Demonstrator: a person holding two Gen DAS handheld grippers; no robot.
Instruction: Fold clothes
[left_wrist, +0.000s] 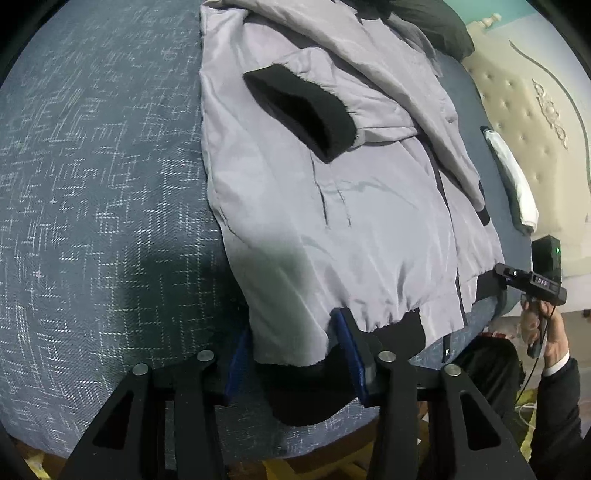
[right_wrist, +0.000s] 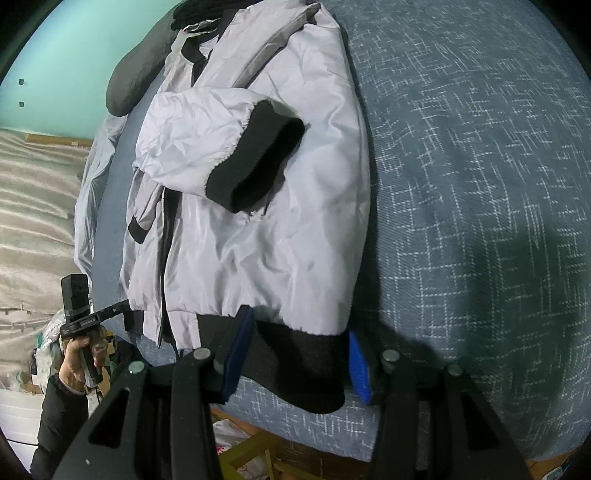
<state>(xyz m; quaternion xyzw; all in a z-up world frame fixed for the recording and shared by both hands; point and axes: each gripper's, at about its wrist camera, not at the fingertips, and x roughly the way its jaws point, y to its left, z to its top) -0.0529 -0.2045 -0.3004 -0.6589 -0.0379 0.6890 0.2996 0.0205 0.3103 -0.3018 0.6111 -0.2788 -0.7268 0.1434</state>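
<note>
On the blue patterned bedspread (left_wrist: 96, 206) lies the grey nylon jacket (left_wrist: 332, 229), sleeves already folded inward; left gripper (left_wrist: 295, 354) and right gripper (right_wrist: 291, 354), both spread, straddle its black hem (right_wrist: 295, 369); folding the body upward seemingly remains.

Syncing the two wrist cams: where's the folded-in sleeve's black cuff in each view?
Left wrist: black cuff sits upper centre, lying on the grey jacket.
Right wrist: black cuff sits upper centre-left, on the jacket front.
Shared landmark: the jacket's black hem band, between the open jaws at the bottom of both views.
</note>
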